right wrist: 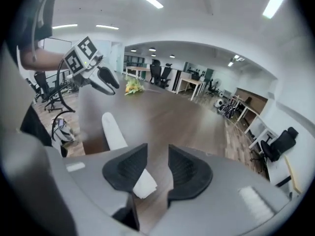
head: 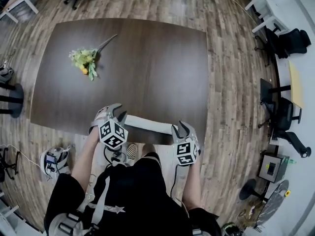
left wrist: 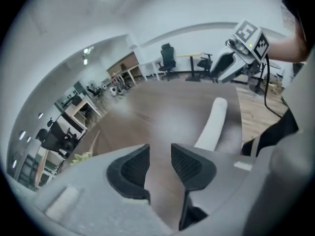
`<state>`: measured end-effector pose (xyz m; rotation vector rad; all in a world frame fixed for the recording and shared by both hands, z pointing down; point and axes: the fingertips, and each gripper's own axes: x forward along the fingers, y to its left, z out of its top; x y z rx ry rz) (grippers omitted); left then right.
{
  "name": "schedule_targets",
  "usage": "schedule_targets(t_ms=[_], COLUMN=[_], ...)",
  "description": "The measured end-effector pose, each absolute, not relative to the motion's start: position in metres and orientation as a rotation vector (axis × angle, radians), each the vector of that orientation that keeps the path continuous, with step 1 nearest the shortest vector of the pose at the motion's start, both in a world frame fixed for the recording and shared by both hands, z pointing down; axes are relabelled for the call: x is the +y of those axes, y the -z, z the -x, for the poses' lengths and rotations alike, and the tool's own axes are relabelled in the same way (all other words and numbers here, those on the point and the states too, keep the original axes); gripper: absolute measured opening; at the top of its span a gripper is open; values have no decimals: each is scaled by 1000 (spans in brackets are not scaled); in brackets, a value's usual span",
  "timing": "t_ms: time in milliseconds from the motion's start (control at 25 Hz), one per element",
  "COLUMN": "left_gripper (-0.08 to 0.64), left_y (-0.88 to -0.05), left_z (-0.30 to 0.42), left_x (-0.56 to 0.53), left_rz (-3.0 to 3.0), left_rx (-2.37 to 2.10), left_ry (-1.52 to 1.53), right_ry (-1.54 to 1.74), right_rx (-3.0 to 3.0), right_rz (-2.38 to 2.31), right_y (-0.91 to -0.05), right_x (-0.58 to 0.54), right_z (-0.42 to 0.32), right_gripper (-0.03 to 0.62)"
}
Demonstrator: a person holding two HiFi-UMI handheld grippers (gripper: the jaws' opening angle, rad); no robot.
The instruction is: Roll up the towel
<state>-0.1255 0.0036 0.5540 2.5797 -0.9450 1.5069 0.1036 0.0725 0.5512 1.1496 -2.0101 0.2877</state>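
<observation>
White rolled towel (head: pixel 147 124), between left gripper (head: pixel 118 111), right gripper (head: pixel 179 128)

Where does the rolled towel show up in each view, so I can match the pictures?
Head view: the rolled towel lies low centre, along the near edge of the table.
Left gripper view: towel right of centre, above the right jaw.
Right gripper view: towel left of centre, near end behind the left jaw.
Shared landmark: the flower bunch, upper left, lower left and upper centre-left in that order.
</observation>
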Motion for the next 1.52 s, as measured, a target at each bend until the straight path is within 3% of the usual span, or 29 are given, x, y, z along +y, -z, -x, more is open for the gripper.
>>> schedule_targets(t_ms=[280,600,960,1520], left_gripper=[137,58,11,11], left_y=[-460,-388,-379,-390], left_z=[148,160,165,187], left_x=[11,56,111,157], left_rz=[-2675,-2712,-2740,-2706], left_rx=[-1316,-1466,-1452,-1440], left_ry=[-1055,-669,-586,-596], right_ry=[-87,70,69,16], right_rx=[-2110,-2180,-2136,-2104], right_rz=[-1497,-1741,-1852,-1875], right_y=[-446,-361,-359,-376], right_x=[72,114,182,236], right_z=[-80,-51,-48,-51], right_gripper=[132,89,9,6])
